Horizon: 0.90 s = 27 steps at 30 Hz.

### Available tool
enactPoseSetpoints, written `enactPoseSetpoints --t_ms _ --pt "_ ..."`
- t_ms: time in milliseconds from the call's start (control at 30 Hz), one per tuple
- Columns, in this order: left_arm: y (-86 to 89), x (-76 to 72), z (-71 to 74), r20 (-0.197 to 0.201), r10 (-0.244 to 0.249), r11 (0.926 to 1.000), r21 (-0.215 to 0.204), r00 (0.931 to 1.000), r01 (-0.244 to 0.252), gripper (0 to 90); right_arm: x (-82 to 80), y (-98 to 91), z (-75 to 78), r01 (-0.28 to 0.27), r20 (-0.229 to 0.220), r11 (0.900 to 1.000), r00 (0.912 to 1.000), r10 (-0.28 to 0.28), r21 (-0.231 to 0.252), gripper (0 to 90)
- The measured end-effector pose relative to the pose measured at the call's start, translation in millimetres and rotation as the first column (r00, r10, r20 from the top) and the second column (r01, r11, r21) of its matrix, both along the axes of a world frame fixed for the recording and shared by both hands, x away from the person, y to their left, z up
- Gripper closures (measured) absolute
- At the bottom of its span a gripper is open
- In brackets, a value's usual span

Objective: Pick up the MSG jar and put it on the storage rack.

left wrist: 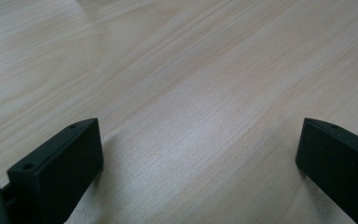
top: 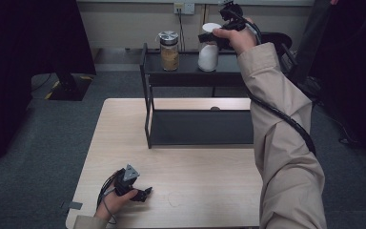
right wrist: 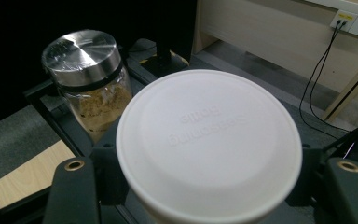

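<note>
Right gripper at white-lidded jar on top shelf of black rack, jaws either side of jar, seemingly clamping it. Brown-filled jar just beside it. Left gripper rests low on wooden table, jaws spread, holding nothing.

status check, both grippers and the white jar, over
Left gripper open, idle on table. Right gripper astride white-lidded jar on shelf top; grip unconfirmed. Brown jar close beside.

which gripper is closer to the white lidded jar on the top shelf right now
Right. The right gripper is up at the white-lidded jar, its jaws on either side just below the lid. The left gripper rests open on the table, far from the shelf.
</note>
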State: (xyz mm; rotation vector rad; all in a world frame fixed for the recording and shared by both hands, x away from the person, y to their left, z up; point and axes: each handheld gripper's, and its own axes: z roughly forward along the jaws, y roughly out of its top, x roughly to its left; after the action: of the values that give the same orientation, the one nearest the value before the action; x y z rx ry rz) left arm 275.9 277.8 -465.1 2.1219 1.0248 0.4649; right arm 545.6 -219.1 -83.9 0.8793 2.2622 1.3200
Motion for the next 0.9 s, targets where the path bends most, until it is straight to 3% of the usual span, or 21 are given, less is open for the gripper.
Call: enactPoseSetpoints --t_ms 433,633,700,900 --pt "0.0 0.0 0.1 0.0 0.0 1.0 0.0 1.0 0.0 0.0 -8.4 6.4 -6.9 0.017 0.051 0.9997 0.9986 -0.016 -0.02 32.7" --pt "0.0 0.0 0.0 0.0 0.0 1.0 0.0 1.0 0.0 0.0 -9.6 4.4 -11.6 0.039 0.03 0.9991 0.9988 -0.039 -0.016 21.4" --pt "-0.1 -0.1 0.0 0.0 0.001 1.0 0.0 1.0 -0.001 0.0 -14.5 2.6 -13.9 0.067 0.025 0.9978 0.9974 -0.067 0.004 13.8" --pt "-0.2 -0.2 0.1 0.0 0.001 1.0 0.0 1.0 -0.001 0.0 -31.7 -7.6 -16.0 0.066 0.04 0.9976 0.997 -0.067 0.018 6.5"
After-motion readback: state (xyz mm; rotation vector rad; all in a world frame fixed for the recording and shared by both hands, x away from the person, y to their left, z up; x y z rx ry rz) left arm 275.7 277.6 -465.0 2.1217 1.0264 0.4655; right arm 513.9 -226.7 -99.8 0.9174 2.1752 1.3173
